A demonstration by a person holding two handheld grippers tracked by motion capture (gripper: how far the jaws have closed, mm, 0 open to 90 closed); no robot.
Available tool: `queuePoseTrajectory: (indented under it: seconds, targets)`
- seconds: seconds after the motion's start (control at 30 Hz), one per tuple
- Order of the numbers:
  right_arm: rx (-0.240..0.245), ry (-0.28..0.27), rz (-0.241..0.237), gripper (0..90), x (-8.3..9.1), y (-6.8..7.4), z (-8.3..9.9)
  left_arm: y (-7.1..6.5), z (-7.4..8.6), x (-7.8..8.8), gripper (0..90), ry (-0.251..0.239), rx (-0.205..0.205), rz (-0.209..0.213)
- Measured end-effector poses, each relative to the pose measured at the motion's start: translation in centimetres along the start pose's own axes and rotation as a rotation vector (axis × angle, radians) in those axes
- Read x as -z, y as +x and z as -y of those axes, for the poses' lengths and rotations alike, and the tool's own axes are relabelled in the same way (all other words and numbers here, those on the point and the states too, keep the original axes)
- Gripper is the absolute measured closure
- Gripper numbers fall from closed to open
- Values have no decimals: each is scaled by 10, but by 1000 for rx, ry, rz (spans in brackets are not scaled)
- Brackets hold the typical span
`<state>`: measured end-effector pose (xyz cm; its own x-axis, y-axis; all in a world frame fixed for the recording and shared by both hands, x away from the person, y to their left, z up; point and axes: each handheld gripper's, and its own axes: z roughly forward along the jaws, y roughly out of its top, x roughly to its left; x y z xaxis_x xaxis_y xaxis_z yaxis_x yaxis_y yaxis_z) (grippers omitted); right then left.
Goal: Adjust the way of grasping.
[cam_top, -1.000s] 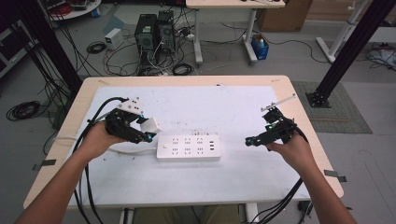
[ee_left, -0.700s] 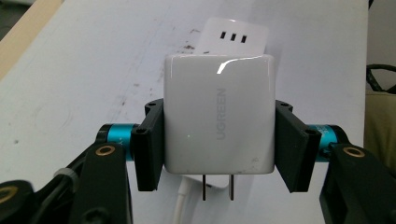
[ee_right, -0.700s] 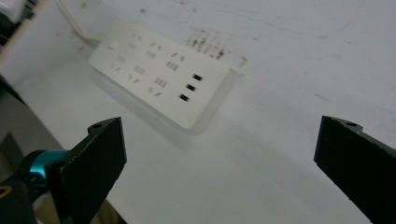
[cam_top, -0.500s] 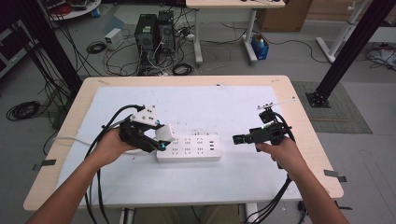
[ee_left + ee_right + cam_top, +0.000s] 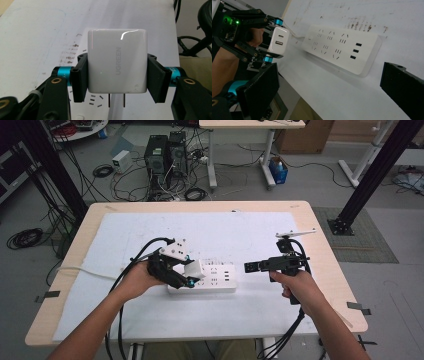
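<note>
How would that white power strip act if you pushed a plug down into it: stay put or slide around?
The power strip lies flat and wide on the white mat, so it probably won't tip. Its casing looks smooth and glossy, so it might slide. Nothing holds it: the right gripper is open beside it, while the left gripper carries the charger.

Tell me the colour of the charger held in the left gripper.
White, with grey UGREEN lettering; the charger shows best in the left gripper view.

- Even, bright overhead light; soft shadows on the surface [image 5: 260,235].
- Glare streak on the charger [image 5: 117,61].
- Near tool [image 5: 332,92] jaws blurred.
</note>
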<state>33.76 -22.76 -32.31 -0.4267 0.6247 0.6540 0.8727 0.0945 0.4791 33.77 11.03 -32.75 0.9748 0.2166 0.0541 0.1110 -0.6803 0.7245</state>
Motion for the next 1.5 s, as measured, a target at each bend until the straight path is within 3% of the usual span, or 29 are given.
queuePoseTrajectory:
  seconds: [0.3, 0.37, 0.57, 1.5]
  targets:
    - [-30, 38, -12, 16, -10, 7, -1, -1, -4, -15, 427, -13, -15, 14]
    - [-62, 42, -42, 16, -12, 8, -1, -2, -4, -17, 427, -29, -9, 13]
    - [-61, 47, -73, 16, -19, 17, -3, -1, -5, -22, 427, -73, -2, 28]
    - [-87, 144, -28, 43, -40, 26, -13, -8, -17, -40, 426, -124, -22, 47]
